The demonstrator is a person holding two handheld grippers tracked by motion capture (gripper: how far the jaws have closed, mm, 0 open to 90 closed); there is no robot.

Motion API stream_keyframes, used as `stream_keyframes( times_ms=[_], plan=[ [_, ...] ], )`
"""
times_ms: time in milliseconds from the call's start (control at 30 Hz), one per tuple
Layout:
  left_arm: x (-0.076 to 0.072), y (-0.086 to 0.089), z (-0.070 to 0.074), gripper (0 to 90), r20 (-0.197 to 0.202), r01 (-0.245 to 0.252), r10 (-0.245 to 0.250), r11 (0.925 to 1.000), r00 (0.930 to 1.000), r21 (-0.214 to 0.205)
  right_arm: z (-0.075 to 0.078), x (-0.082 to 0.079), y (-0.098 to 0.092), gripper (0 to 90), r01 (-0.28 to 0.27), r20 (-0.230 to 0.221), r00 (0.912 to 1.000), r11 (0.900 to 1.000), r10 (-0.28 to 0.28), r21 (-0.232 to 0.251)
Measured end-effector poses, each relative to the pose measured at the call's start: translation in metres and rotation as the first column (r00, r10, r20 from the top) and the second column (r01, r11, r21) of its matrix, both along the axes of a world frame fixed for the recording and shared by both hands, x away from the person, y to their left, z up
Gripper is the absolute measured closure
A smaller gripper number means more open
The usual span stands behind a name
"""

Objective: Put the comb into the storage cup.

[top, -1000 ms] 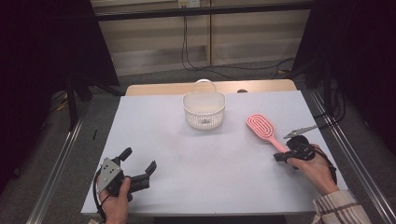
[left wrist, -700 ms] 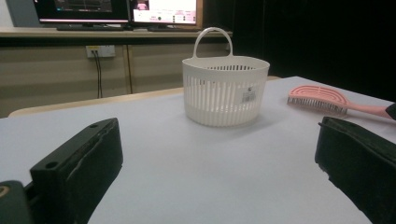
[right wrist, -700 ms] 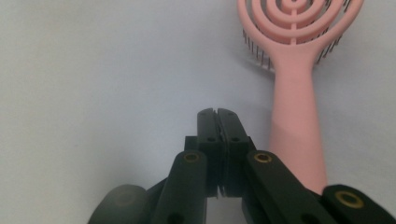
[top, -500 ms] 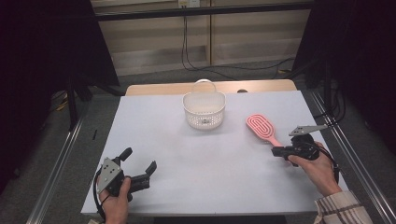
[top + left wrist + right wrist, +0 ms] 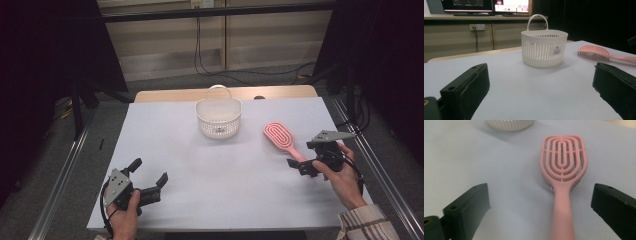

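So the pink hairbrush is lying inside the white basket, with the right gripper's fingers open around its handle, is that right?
Not quite. The pink hairbrush lies on the table, beside the white basket and apart from it, as the high view shows. The rest holds: the right gripper has its fingers open on either side of the handle.

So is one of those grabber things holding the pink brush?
No. The right gripper has just been opening; the pink brush's handle lies untouched between its jaws. The left gripper holds nothing.

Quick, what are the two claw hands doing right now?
Left gripper: open, holding nothing, resting on the table.
Right gripper: jaws just opened wide; the pink hairbrush handle lies between them, not pinched.
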State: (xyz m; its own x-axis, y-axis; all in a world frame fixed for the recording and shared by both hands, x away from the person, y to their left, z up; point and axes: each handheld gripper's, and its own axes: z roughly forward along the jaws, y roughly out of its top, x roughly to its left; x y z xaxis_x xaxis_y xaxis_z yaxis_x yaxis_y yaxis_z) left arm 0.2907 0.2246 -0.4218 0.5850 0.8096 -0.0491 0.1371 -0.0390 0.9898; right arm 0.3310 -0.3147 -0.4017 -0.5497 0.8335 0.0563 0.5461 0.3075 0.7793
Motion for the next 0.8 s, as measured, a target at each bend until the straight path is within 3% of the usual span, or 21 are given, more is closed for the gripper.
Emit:
stream_keyframes(
  times_ms=[100,200,300,367,433,533,667,800],
  plan=[
    [0.000,0.000,0.000,1.1,0.001,0.002,-0.002,1.0000,1.0000,0.004,0.002,0.000,0.000,2.2,-0.028,0.011,0.9995,0.9986,0.028,0.044],
    [0.000,0.000,0.000,1.0,0.001,0.000,0.000,1.0000,1.0000,-0.001,0.006,0.001,0.001,5.7,-0.023,0.032,0.9993,0.9990,0.021,0.037],
    [0.001,0.000,0.000,1.1,0.005,-0.006,0.006,1.0000,1.0000,0.006,0.008,0.003,0.000,4.1,-0.030,0.003,0.9996,0.9989,0.030,0.036],
    [0.001,0.000,0.000,1.1,-0.001,-0.004,0.004,1.0000,1.0000,0.001,0.011,0.005,-0.001,8.2,0.001,0.013,0.9999,0.9999,-0.001,0.016],
    [0.001,0.000,0.000,1.1,-0.001,-0.003,0.003,1.0000,1.0000,0.002,0.013,0.008,-0.004,10.1,-0.024,0.001,0.9997,0.9993,0.024,0.027],
    [0.002,0.001,-0.001,1.0,-0.007,-0.007,0.007,1.0000,1.0000,0.003,0.015,0.010,-0.006,10.4,-0.003,0.041,0.9991,0.9997,0.002,0.025],
    [0.001,0.001,-0.001,1.1,-0.007,-0.008,0.009,0.9999,0.9999,0.007,0.020,0.016,-0.009,4.9,0.015,0.033,0.9993,0.9980,-0.017,0.061],
    [0.001,-0.001,0.000,1.1,-0.004,-0.001,0.001,1.0000,1.0000,0.004,0.026,0.021,-0.009,3.4,0.023,0.041,0.9989,0.9983,-0.025,0.055]
  ],
)
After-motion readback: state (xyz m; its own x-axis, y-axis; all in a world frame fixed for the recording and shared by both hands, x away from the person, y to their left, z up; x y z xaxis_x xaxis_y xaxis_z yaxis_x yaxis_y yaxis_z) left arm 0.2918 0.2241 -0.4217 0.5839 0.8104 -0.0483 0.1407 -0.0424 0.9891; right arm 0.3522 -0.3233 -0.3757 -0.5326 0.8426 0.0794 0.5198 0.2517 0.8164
